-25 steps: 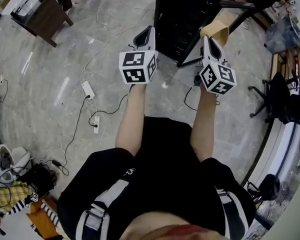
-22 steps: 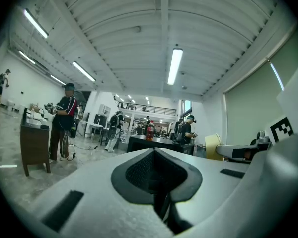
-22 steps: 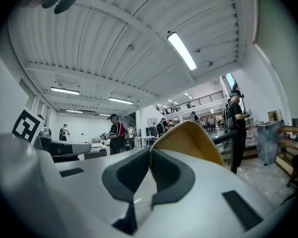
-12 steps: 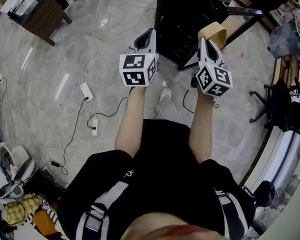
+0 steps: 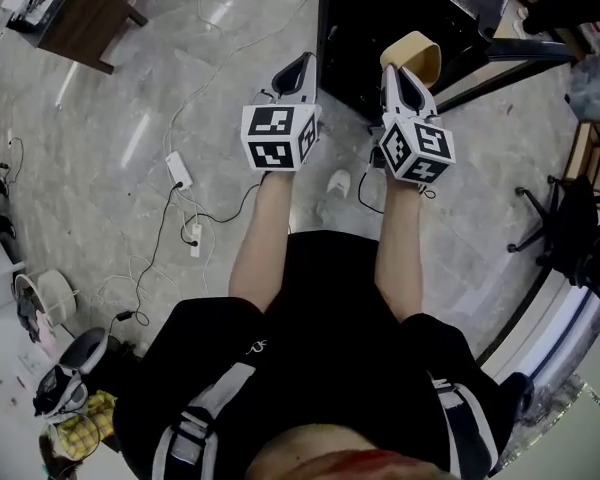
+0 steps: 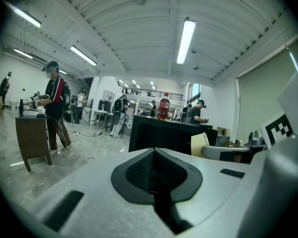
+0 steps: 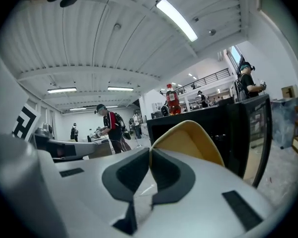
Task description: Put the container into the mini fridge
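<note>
Left gripper: jaws pressed together along one seam, with nothing between the dark ribbed pads.
Right gripper: jaws pinched on the thin rim of a tan, curved, thin-walled container. The container stands up beyond the tips, its hollow side turned away to the right.
Container, place: held in the right gripper, just short of the black box-shaped mini fridge and level with its upper edge. It is outside the fridge.
Mini fridge, place: straight ahead of both grippers, nearer the right one.
Writing: each black-and-white marker cube bears square code patterns only. A red plastic bottle stands on the fridge top, its label too small to be read.
Seen only in the gripper views: the red bottle, white ceiling strip lights, and a standing person in a dark and red top far off to the left of the jaws.
Seen only in the head view: the grey stone floor below the grippers. White cables and a white power strip lie to the left of the left gripper, with a brown wooden table well beyond them.
</note>
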The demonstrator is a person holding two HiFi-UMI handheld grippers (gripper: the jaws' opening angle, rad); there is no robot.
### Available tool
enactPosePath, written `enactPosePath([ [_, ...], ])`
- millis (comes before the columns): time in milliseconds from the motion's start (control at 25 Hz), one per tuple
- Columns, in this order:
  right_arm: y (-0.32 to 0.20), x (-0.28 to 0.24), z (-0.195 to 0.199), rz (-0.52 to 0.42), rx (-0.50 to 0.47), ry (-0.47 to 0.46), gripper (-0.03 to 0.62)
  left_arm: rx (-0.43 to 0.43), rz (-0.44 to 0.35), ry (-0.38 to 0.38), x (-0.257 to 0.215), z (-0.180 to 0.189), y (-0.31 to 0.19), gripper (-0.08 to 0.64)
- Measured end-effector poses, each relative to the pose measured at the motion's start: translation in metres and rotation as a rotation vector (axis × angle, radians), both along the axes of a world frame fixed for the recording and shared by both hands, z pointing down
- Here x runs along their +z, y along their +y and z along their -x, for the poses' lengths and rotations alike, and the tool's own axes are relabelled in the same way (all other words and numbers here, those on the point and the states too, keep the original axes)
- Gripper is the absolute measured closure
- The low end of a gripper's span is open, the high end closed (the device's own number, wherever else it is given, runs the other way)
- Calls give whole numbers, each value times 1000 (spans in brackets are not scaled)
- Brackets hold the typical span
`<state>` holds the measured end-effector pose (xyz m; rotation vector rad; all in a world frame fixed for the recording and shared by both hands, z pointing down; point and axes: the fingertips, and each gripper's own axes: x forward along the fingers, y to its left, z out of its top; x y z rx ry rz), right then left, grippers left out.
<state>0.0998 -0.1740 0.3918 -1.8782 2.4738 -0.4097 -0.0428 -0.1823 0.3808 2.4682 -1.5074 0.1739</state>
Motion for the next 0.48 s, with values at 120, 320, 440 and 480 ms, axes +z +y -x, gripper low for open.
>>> enactPosePath([
  [120,-31,10,-7,23,-20,-14,572,-16,18,-5,7,-9,-26,554],
  [320,-61,33,-9,66,-35,-29,572,-20,59,-14,27,-14,-57,554],
  [440,-69,49,-7,106,-38,-33,572,-12,98,-14,44,-14,-73,554],
  [480,-72,54,-6,118,-39,-30,572,-7,109,-12,49,-15,-79,554],
])
